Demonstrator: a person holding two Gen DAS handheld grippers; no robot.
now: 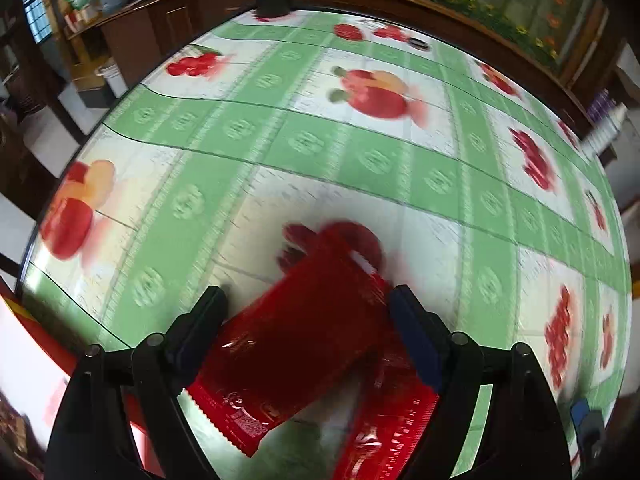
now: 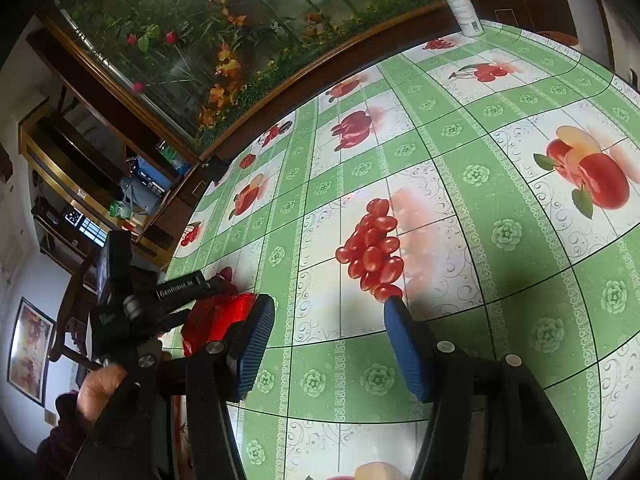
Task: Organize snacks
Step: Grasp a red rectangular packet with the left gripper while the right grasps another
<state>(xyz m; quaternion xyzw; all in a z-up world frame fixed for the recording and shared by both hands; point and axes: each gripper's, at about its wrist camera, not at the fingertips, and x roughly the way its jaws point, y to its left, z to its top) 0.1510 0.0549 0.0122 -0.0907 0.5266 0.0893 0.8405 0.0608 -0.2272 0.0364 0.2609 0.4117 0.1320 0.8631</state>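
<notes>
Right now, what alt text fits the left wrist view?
The left gripper hangs open over two red snack packets lying on a table with a green and white fruit-print cloth; the upper packet sits between its fingers. The picture is blurred.

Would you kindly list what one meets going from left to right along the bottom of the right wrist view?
Person's hand → left gripper → red snack packet → right gripper's left fingertip → its right fingertip.
</notes>
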